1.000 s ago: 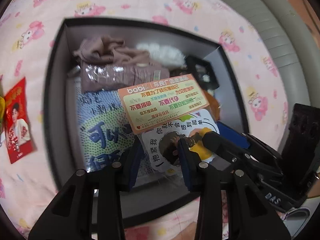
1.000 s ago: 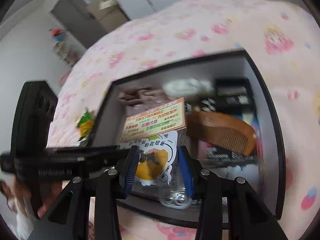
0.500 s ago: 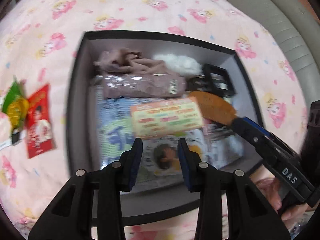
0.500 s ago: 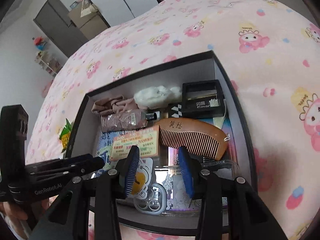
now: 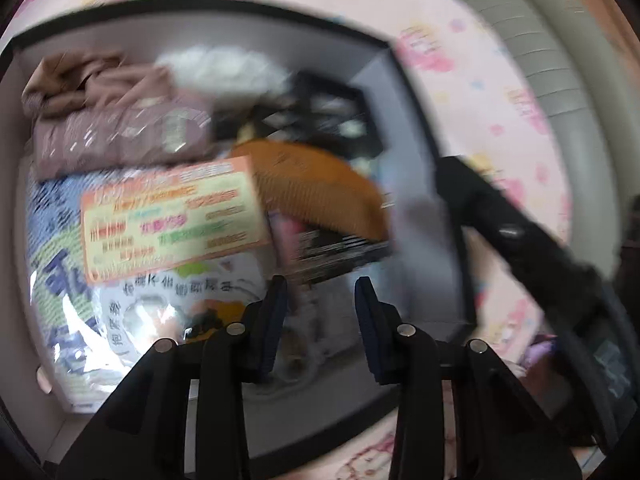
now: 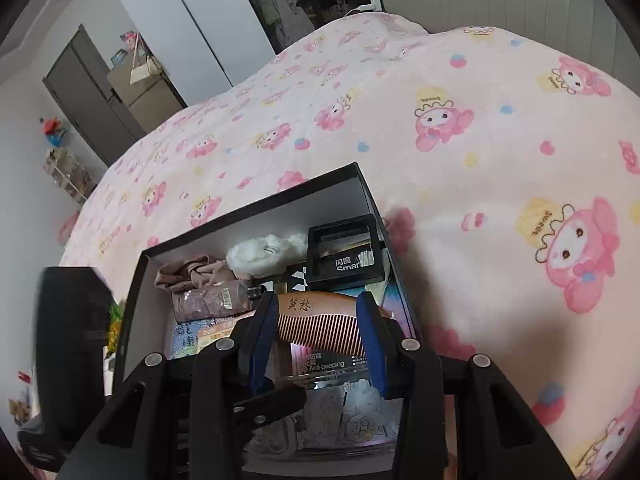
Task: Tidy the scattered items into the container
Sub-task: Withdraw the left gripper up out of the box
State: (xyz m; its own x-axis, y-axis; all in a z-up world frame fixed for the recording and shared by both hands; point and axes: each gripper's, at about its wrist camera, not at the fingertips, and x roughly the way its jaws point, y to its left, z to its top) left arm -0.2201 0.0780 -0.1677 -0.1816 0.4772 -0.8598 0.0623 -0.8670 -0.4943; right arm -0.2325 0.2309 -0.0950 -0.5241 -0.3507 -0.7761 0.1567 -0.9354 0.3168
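Note:
A black box (image 6: 256, 210) with a grey inside lies on the pink bed and holds several items. They include a wooden comb (image 6: 320, 320), an orange card (image 5: 172, 220), a mauve cloth packet (image 5: 116, 144), white fluff (image 6: 264, 254) and a small black case (image 6: 346, 254). The left wrist view is blurred. My left gripper (image 5: 320, 300) is open and empty over the box's near right part. My right gripper (image 6: 316, 316) is open and empty above the comb. The left gripper's body (image 6: 72, 360) shows at the left of the right wrist view.
A pink cartoon-print blanket (image 6: 480, 140) covers the bed all around the box. A green and yellow packet (image 6: 114, 320) peeks out left of the box. A grey padded headboard (image 5: 560, 60) runs along the right. A wardrobe and a door stand far back.
My left gripper has swung right and closer over the box, so the packets on the bed left its view. My right gripper has pulled back and tilted up, showing more of the room.

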